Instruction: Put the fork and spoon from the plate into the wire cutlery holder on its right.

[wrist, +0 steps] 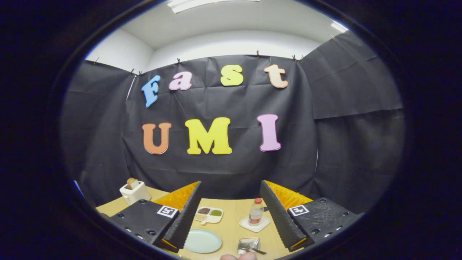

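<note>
- Spread wide apart, the fingers [230, 213] hold nothing and hover above the desk [231, 227], with the objects showing in the gap between them.
- Between the fingers, on the left, lies a pale green plate [202, 241]; it looks bare, with no fork or spoon to be made out on it.
- Right of the plate stands the wire cutlery holder [248, 245], with a dark-handled utensil [257, 250] lying across it; whether fork or spoon, I cannot tell.
- A person's fingertips [238, 256] show just beside the holder's near edge.
- Farther back sit a divided dish [208, 214] of seasonings and a small bottle [256, 212] with a red cap on a white coaster [255, 224].
- Beyond the left finger stands a white toaster [134, 191] holding toast.
</note>
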### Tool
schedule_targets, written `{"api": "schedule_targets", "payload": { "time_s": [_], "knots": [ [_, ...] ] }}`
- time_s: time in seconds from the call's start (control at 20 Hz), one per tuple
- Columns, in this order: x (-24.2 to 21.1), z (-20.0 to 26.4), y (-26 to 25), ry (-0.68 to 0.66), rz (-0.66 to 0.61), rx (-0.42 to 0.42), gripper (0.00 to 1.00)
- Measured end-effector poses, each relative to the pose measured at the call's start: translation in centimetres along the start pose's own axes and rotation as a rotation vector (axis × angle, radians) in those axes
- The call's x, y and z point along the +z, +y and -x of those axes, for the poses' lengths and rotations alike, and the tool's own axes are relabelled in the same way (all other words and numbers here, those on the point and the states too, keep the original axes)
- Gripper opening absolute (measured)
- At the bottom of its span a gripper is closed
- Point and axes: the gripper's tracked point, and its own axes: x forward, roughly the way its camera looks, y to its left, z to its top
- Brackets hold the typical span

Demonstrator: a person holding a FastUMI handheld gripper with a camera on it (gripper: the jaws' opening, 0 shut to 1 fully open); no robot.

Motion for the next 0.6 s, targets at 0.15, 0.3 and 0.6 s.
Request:
{"api": "schedule_targets", "payload": {
  "time_s": [0.15, 0.3, 0.6],
  "knots": [
    [0.4, -0.2, 0.5, -0.020, -0.002, 0.012, 0.95],
    [0.9, -0.2, 0.7, -0.038, 0.020, 0.016, 0.95],
    [0.4, 0.0, 0.9, -0.019, -0.007, 0.028, 0.95]
  ]
}}
